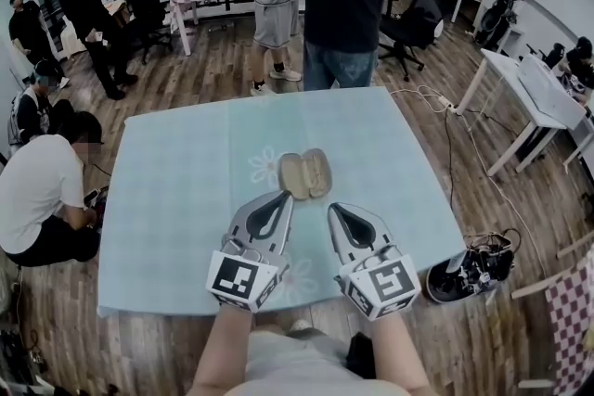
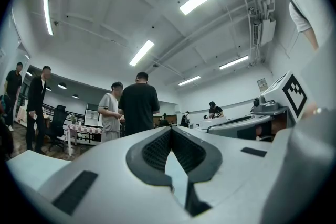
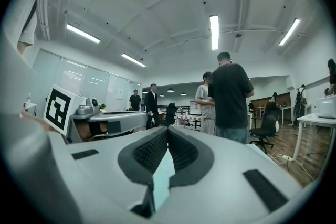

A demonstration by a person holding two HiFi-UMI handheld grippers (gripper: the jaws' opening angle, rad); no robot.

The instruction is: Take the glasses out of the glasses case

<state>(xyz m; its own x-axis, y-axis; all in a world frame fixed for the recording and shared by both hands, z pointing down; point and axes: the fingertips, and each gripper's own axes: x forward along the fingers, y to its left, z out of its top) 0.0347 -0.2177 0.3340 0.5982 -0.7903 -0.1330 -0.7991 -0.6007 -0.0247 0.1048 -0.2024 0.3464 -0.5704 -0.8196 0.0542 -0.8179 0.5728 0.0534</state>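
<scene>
Head view: glasses case (image 1: 304, 173) lying mid-surface (image 1: 176, 172), with left hand-held gripper (image 1: 281, 198) and right hand-held gripper (image 1: 334, 209) just short of its near edge, jaws together and empty, flanking it, presumably staged for opening; glasses not discernible.

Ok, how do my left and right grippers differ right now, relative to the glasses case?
The left gripper reaches further forward, its tip beside the near left edge of the open glasses case; the right gripper sits just short of the case's right half. The left gripper angles rightward, the right gripper leftward, so their tips converge. Both are shut and empty.
</scene>
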